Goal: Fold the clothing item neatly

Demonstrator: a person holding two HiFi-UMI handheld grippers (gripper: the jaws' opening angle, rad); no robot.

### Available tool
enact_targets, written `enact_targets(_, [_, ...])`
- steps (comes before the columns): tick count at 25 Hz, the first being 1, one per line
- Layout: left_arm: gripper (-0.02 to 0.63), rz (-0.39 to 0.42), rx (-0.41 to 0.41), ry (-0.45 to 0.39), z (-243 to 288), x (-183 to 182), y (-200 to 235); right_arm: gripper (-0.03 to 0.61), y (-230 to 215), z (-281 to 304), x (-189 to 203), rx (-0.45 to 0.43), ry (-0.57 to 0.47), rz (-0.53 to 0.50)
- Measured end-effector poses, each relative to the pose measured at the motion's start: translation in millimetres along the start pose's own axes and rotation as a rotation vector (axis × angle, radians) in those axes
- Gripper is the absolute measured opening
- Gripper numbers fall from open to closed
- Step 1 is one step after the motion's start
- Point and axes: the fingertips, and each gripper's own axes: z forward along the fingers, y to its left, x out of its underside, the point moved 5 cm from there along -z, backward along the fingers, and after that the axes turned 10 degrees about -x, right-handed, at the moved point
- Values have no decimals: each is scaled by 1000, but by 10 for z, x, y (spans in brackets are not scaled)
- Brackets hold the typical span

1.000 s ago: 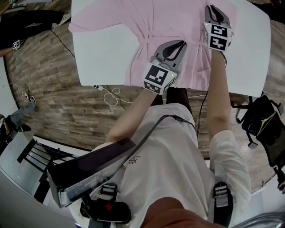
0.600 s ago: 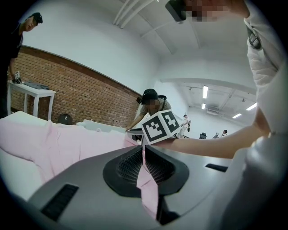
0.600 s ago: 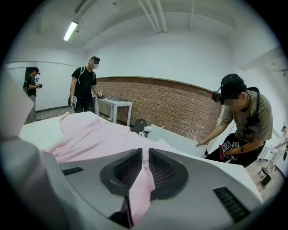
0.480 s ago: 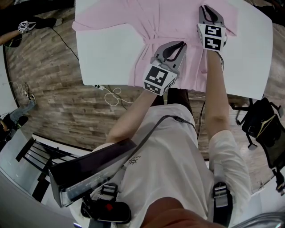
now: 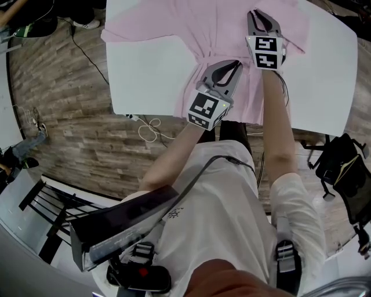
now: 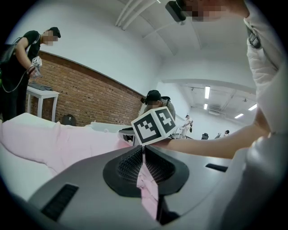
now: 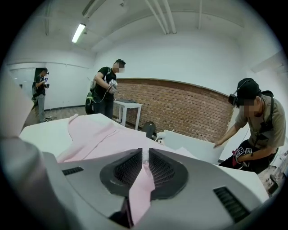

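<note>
Status: both claws are loaded.

- left gripper (image 5: 231, 64): jaws fully together on a thin strip of the pink shirt (image 5: 174, 23). Its own view shows the fabric pinched between the ribbed pads (image 6: 130, 164).
- right gripper (image 5: 261, 13): jaws narrow, not fully together, with a thicker pinch of the same shirt running out between them (image 7: 145, 159).

Shirt location: spread on the white table (image 5: 145, 75). The body lies across the far and middle part, and the hem side hangs toward the near edge under the left gripper. One sleeve (image 5: 124, 32) lies flat out to the far left, untouched.

Change over the last second:
- The right gripper has carried its pinch leftward across the table, toward the shirt's middle, and has closed part of the gap to the left gripper.
- The left gripper has barely shifted and acts as the anchor near the near edge.
- Neither grip opened or closed.
- The cloth between them is gathered into lengthwise pleats just left of the left gripper (bunching, not a clean crease).

Read: the right-side fold-in looks under way but has not landed. Some pink still lies to the right of the right gripper, so that edge hasn't come over fully. The left sleeve side is not yet started.

Risk: slack between the two pinches sets as wrinkles unless it is tensioned before laying down.
</note>
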Motion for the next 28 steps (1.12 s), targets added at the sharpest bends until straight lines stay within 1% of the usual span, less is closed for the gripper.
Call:
enact_targets(9, [2,-5,-26,-9,-136,1,212,48,428,284,-134,-73,-4,-21])
enact_targets(18, [2,-11,-64,-4,-263,51,400,48,793,484,-118,-145,6,-54])
enact_targets(28, [2,-24,-98,-9,-298,58,528,48,1024,646,-100,-219,22,-63])
